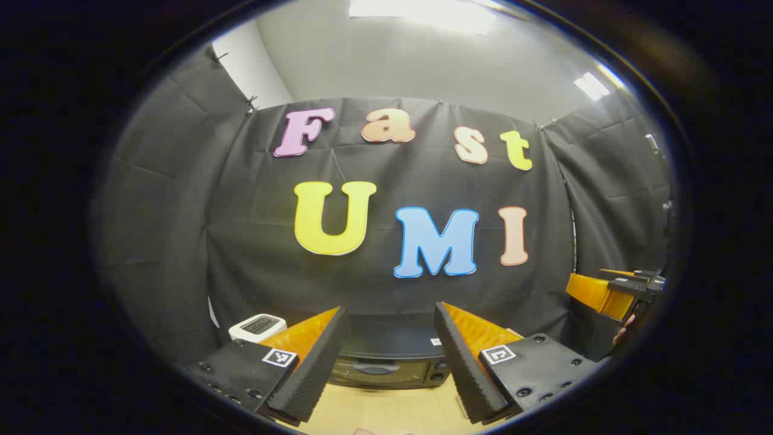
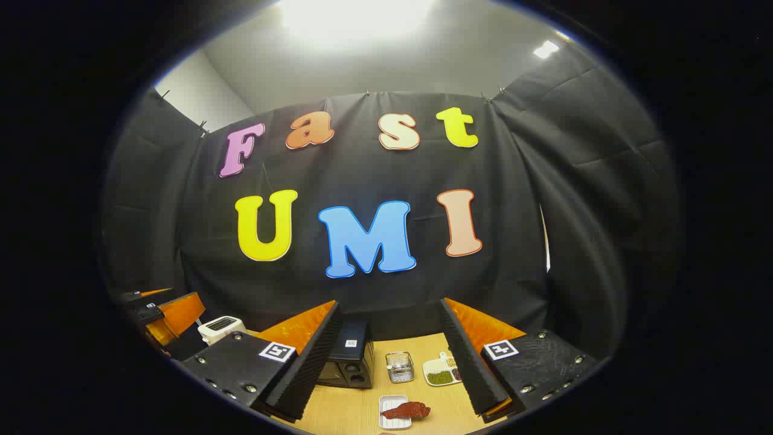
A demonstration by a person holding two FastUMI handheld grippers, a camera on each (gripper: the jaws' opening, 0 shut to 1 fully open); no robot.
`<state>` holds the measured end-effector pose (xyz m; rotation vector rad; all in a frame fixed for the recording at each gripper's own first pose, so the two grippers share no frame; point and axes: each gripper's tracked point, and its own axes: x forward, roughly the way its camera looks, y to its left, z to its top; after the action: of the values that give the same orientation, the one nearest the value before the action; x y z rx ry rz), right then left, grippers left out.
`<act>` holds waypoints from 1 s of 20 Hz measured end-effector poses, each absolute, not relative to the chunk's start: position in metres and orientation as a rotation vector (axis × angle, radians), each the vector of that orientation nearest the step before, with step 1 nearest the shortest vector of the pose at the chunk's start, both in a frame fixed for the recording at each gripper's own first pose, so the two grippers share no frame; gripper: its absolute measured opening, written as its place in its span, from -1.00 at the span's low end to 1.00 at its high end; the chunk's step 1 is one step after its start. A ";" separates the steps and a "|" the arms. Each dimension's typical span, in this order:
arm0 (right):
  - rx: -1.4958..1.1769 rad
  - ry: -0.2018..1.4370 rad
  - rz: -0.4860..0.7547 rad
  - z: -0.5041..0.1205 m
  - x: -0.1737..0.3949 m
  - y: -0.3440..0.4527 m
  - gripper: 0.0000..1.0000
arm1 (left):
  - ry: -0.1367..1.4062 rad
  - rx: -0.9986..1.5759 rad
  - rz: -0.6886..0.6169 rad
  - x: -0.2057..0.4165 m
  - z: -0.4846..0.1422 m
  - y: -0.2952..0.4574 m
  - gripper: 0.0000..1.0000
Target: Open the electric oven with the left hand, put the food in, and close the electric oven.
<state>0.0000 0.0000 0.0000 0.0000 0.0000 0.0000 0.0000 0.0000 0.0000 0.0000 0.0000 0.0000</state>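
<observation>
The oven sits shut at the far side of the table, straight ahead of the left gripper, whose fingers are wide apart and hold nothing. The right gripper is wide open and empty too, and the food lies on a small tray near it. The left gripper should go down slowly to the door's top edge and pull gently.

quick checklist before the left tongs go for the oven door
1. Left tongs open and holding nothing: ok.
2. Oven straight ahead of the left tongs: ok.
3. Oven door shut, ready to be opened: looks so, but cannot tell for sure.
4. Door handle located: cannot tell, the front is small and dim.
5. Food waiting on its white tray on the table: ok.
6. Right tongs open and clear of the oven: ok.
</observation>
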 end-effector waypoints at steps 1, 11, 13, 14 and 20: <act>0.000 0.002 0.002 0.000 0.001 0.000 0.95 | 0.000 0.001 0.004 0.001 -0.002 0.001 0.96; 0.000 0.016 -0.013 -0.002 0.007 -0.003 0.95 | 0.012 0.000 0.010 0.004 -0.009 0.003 0.96; 0.003 0.023 -0.016 -0.005 0.010 -0.004 0.95 | 0.020 0.001 0.007 0.004 -0.011 0.003 0.96; 0.005 0.025 -0.015 -0.006 0.008 -0.003 0.95 | 0.023 0.002 0.005 0.004 -0.011 0.004 0.96; 0.003 0.020 -0.008 -0.003 0.007 0.000 0.96 | 0.022 0.011 -0.003 0.003 -0.009 0.002 0.96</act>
<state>0.0065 -0.0003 -0.0033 0.0026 0.0200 -0.0085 0.0034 0.0024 -0.0092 0.0112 0.0223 -0.0029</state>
